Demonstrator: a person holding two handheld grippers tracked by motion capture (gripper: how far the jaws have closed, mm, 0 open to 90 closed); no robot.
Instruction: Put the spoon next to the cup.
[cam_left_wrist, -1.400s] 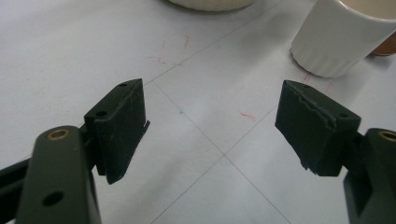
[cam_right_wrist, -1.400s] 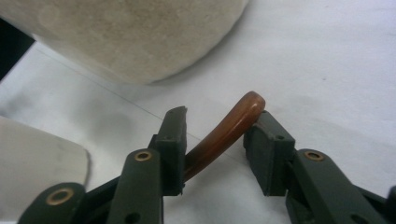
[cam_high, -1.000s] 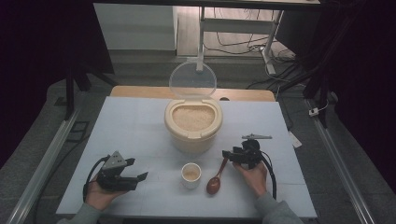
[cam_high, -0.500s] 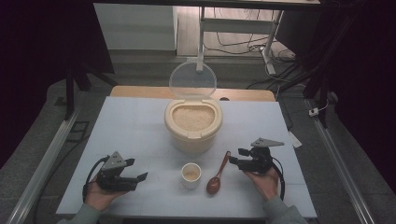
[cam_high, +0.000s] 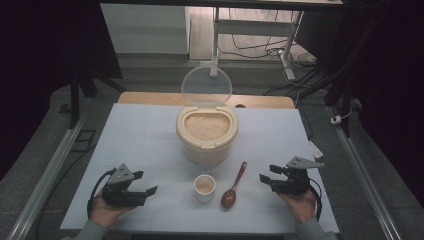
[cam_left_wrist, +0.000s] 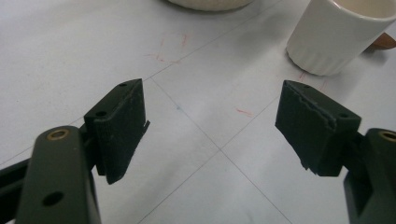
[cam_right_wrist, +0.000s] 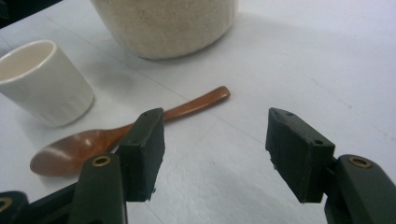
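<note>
Both grippers rest low on the table with jaws spread wide and nothing between them: the left gripper sits at the lower left of the high view, the right gripper at the lower right. Between them, bottom centre, stand the cup and, just beside it on the right, the spoon, lying flat with its bowl toward the bottom edge. Above them, mid-frame, is the rice bin, lid up, full of grain. The cup seems to hold some rice already, so scooping looks done or nearly so; shutting the lid may remain.
</note>
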